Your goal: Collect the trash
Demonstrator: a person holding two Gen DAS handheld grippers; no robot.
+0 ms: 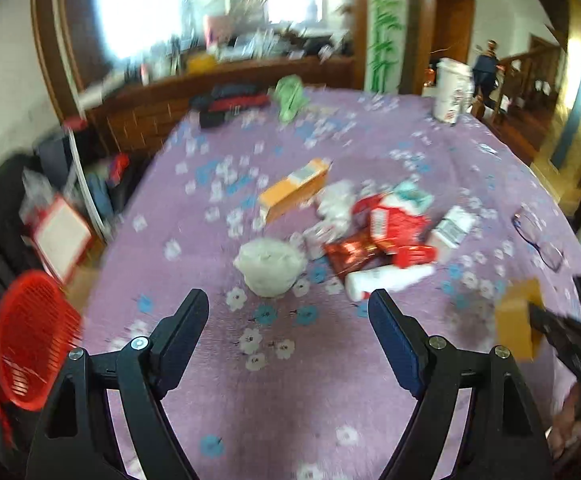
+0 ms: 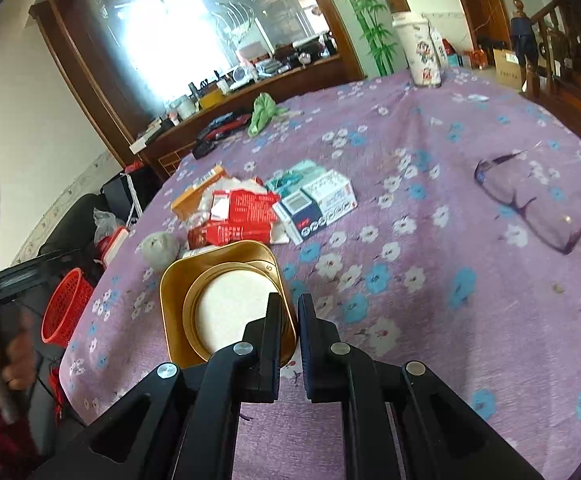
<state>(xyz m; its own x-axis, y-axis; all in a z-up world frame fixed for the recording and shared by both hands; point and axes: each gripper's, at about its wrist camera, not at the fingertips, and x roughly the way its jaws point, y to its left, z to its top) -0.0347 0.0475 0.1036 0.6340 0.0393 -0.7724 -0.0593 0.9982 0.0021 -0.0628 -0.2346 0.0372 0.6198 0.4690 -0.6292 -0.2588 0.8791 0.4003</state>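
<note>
One gold tin (image 2: 226, 304) — two grippers

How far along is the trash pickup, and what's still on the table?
Done: nothing shows as binned; the red basket beside the table looks empty from here. In hand: the right gripper is shut on the wall of a gold box; the left gripper is open, nothing between its pads. Left: the crumpled white wad, orange carton, red wrappers and small white boxes.
</note>
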